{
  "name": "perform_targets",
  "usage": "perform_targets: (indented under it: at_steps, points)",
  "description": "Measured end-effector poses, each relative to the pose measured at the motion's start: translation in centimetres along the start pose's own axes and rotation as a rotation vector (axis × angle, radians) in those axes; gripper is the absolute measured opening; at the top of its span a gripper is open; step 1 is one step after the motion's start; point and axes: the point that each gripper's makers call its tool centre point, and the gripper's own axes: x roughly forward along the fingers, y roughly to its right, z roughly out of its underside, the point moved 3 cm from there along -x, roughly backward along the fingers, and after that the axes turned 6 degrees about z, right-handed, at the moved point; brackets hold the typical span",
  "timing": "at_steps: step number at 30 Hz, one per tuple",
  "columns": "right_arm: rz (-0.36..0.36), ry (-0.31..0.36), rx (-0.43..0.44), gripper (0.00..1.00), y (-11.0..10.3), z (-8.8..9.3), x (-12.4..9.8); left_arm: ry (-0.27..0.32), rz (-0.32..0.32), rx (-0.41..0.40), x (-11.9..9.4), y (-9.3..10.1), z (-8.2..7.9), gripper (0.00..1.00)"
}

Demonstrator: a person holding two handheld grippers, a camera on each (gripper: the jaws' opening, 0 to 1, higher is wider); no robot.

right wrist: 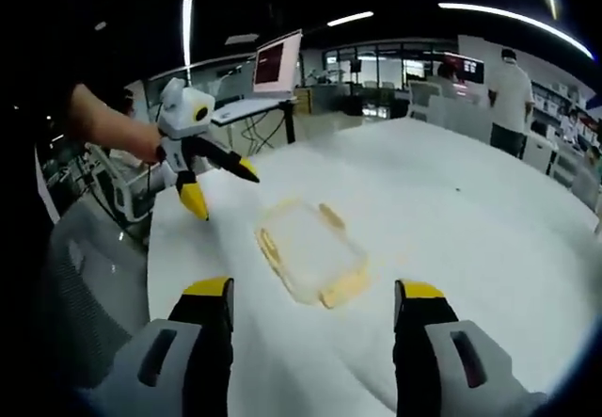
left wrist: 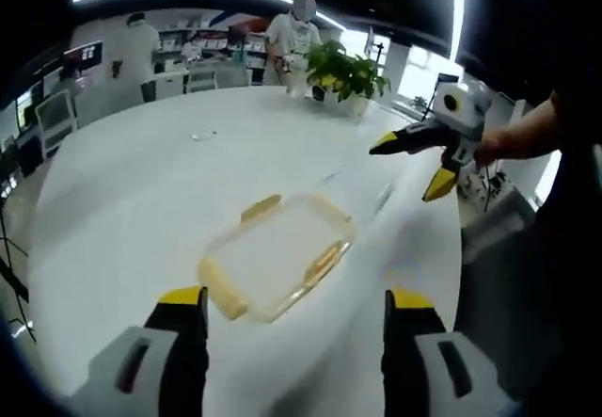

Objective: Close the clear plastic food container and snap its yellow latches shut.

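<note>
We see the clear container lying flat on the white surface, just ahead of our left gripper and between the lines of its two fingers. Its lid sits on top, and yellow latches stick out from its edges; we cannot tell whether any of them are snapped down. From the right gripper view the container also lies ahead of and between the fingers of our right gripper, with clear surface between it and the yellow tips.

Both sets of fingers are spread wide with nothing between them. Neither touches the container.

In the left gripper view the right gripper hangs in the air to the right of the container and beyond it, held by a hand, its yellow-tipped fingers apart. In the right gripper view the left gripper hangs to the left of the container, held by a hand, also with fingers apart.

Farther out, a potted plant stands at the far edge of the surface, and a person in white stands behind it. A laptop sits on a desk past the surface in the right gripper view.
</note>
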Motion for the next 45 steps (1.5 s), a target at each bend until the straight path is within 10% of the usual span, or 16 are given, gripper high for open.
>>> perform_targets:
  at_steps: [45]
  points:
    - [-0.140,-0.258,-0.257,0.59,3.0,0.9,6.1,-0.263,0.122,0.243,2.9,-4.8,0.4,0.62]
